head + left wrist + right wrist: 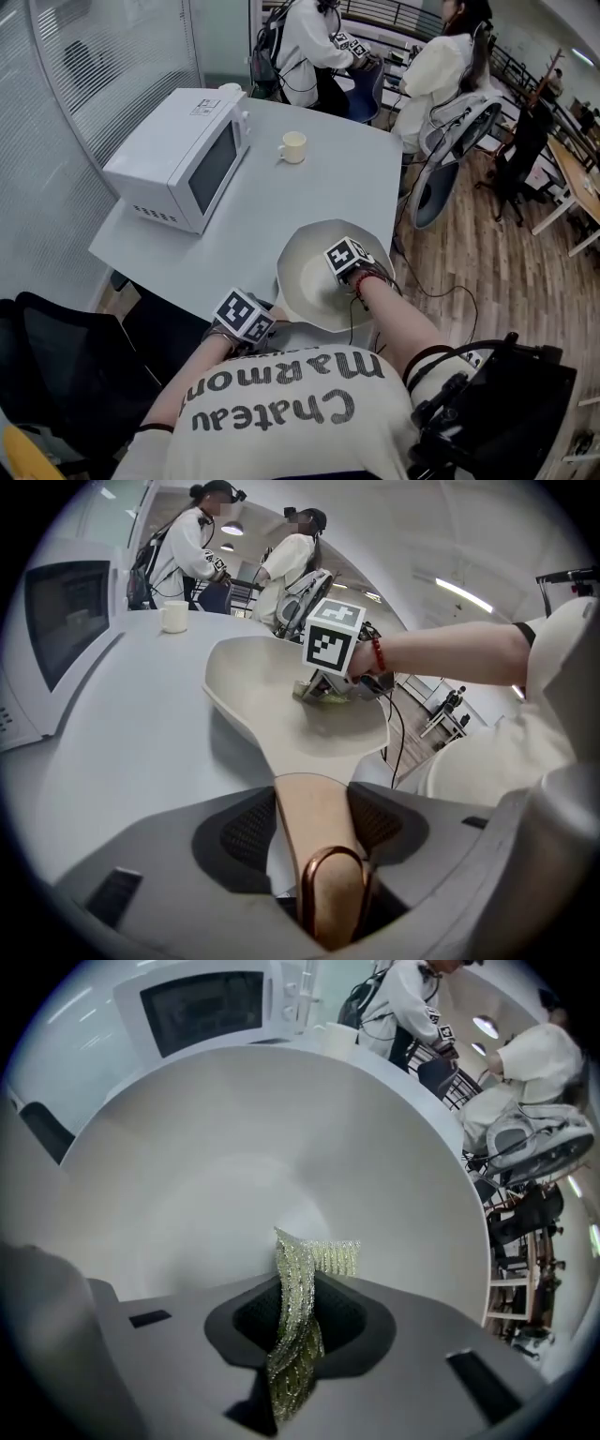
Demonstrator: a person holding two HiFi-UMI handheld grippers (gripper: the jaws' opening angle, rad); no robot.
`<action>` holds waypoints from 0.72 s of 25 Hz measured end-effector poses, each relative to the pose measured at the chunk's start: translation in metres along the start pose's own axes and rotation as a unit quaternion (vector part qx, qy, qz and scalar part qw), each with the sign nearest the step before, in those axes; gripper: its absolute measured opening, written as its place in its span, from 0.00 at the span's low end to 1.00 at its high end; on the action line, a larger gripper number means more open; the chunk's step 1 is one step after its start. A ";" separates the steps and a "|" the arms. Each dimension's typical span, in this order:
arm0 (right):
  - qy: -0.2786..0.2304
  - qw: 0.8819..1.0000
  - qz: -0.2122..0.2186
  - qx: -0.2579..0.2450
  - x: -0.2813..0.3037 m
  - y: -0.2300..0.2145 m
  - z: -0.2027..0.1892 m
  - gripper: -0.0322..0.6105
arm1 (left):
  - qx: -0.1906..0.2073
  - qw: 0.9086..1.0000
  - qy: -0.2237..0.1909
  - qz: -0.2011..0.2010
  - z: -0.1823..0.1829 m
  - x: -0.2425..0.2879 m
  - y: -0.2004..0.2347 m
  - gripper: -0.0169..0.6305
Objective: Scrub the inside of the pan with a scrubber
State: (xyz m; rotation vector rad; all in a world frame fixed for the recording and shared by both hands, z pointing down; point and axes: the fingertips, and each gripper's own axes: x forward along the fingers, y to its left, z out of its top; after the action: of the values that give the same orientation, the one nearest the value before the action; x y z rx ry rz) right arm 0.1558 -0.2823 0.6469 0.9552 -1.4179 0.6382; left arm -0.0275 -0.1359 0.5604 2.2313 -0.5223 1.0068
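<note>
A shallow white pan [305, 272] sits at the near edge of the grey table [309, 187]. Its tan handle [314, 822], tipped with a copper loop, lies between the pads of my left gripper [314, 803], which is shut on it; in the head view that gripper [267, 319] is below left of the pan. My right gripper [345, 272] points steeply down into the pan bowl [281, 1147]. It is shut on a yellow-green mesh scrubber [298, 1321] whose free end rests near the pan's bottom. In the left gripper view the right gripper [328, 688] stands over the pan [272, 686].
A white microwave [183, 155] stands at the table's left, and a cream cup [292, 147] stands beyond the pan. Two people [314, 42] sit at the far end. A black chair [56, 375] is near left; the table's right edge drops to wooden floor [487, 253].
</note>
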 end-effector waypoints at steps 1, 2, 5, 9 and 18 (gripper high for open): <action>0.014 1.000 -0.006 -0.017 0.000 -0.001 -0.004 0.15 | 0.000 1.000 0.000 0.000 0.000 0.000 0.000 0.41; 0.027 0.999 -0.014 -0.035 0.001 -0.002 -0.008 0.15 | 0.000 1.000 0.000 0.000 0.000 0.000 -0.001 0.41; 0.058 0.995 -0.037 -0.079 0.001 -0.005 -0.015 0.15 | 0.000 1.000 -0.001 0.001 0.000 0.000 -0.001 0.41; 0.086 0.988 -0.062 -0.115 -0.003 -0.012 -0.022 0.15 | 0.000 1.000 -0.001 0.004 0.001 -0.001 0.000 0.41; 0.058 0.985 -0.098 -0.127 -0.024 -0.030 -0.019 0.15 | -0.004 1.000 -0.003 0.002 0.000 -0.002 -0.003 0.41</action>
State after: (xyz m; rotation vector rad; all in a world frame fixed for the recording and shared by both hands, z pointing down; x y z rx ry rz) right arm 0.1895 -0.2770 0.6198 0.8275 -1.2480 0.3499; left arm -0.0273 -0.1338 0.5581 2.2282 -0.5331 0.9996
